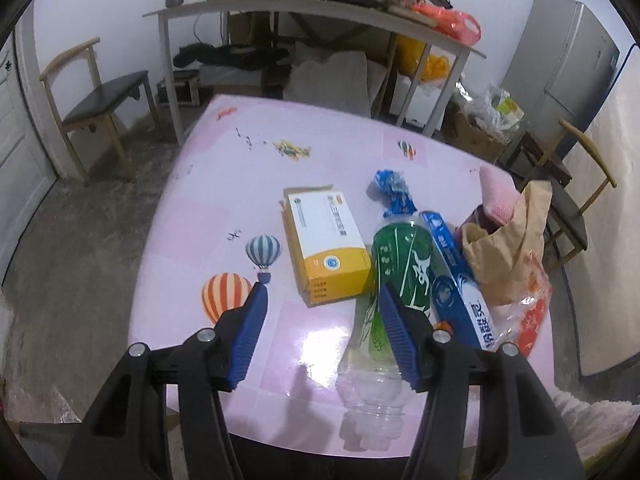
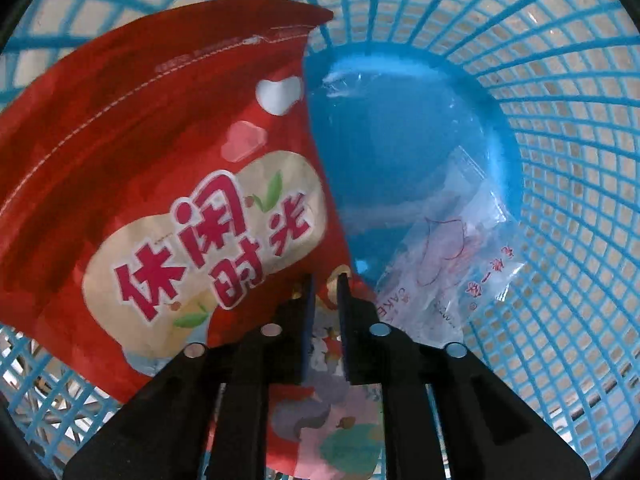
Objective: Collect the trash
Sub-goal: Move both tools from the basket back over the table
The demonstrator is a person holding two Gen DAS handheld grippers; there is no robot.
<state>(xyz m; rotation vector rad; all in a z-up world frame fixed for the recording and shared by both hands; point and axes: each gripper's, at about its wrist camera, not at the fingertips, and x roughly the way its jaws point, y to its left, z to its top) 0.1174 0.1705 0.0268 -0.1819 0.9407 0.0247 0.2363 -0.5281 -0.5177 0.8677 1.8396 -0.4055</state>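
In the left wrist view my left gripper (image 1: 322,296) hangs open over a pink table (image 1: 224,184). A clear plastic bottle with a green label (image 1: 404,256) lies partly under its right finger, not gripped. A yellow and white box (image 1: 328,244) lies just ahead, with a blue toothpaste box (image 1: 456,276) and a crumpled blue wrapper (image 1: 394,192) to the right. In the right wrist view my right gripper (image 2: 325,284) points down into a blue mesh basket (image 2: 560,160). Its jaws stand a narrow gap apart over a red snack bag (image 2: 160,160), and I see no pad pressing on it. A clear wrapper (image 2: 452,264) lies on the basket floor.
A tan paper bag (image 1: 508,248), a pink cloth (image 1: 498,196) and an orange-printed plastic bag (image 1: 532,316) crowd the table's right edge. Beyond stand a cluttered shelf table (image 1: 304,12), a chair (image 1: 100,100) at left, another chair (image 1: 576,200) and a fridge (image 1: 568,72) at right.
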